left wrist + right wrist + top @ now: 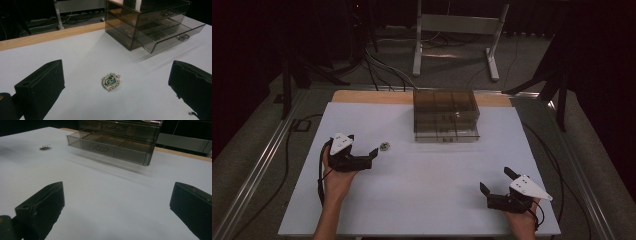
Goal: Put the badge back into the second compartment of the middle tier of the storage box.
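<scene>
1. At the left of the high view we see the left gripper [371, 152], its jaws spread wide with nothing between them, resting low on the white tabletop [422, 190]. In its own view both black foam-faced jaws are cut off by the bottom edge.
2. Just beyond its tips lies the brooch [111, 81], flat on the table: a small shield shape with a green enamelled face and a knobbly silver rim. It is too small in the high view for us to read its pattern.
3. Further right, at the far edge, stands the smoky clear plastic drawer box [445, 112]. Its bottom drawer [172, 37] is pulled out; we cannot make out what the compartments hold.
4. A broad bare stretch of table lies between box and near edge.
5. At the right, the right gripper [495, 181] has its jaws wide apart and holds nothing, well apart from the brooch.
</scene>
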Motion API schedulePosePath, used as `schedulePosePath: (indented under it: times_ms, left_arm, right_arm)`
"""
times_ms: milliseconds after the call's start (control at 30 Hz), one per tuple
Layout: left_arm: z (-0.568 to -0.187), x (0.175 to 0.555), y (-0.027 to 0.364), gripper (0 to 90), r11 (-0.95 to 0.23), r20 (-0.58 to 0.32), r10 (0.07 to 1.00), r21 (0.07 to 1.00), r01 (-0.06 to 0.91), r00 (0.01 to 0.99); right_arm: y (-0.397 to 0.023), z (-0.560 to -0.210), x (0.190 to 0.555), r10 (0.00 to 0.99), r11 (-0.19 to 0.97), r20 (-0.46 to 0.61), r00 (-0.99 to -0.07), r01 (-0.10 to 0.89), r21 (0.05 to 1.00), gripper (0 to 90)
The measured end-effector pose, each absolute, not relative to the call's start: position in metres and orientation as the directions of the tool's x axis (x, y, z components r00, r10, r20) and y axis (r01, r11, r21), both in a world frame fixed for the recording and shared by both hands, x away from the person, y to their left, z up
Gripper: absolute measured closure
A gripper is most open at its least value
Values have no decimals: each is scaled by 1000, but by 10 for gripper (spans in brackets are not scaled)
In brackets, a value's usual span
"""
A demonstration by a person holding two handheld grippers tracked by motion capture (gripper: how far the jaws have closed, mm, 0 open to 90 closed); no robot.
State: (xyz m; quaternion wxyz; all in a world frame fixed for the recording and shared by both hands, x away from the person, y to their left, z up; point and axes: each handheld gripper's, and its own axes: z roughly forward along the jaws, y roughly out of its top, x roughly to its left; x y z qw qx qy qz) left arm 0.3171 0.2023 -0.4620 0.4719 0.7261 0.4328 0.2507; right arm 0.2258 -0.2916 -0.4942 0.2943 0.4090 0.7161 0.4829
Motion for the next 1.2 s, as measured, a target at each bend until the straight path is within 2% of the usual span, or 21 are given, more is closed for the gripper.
schedulePosePath:
  times_ms: [733, 1200]
  left_arm:
    - [-467, 335, 183, 12, -187, -46, 861, 898, 399, 507]
    - [-482, 350, 170, 13, -231, -28, 853, 875, 425, 521]
  right_arm:
    - [-291, -494, 226, 868, 202, -28, -496, 302, 932, 0]
    - [-291, -494, 226, 867, 204, -27, -498, 306, 930, 0]
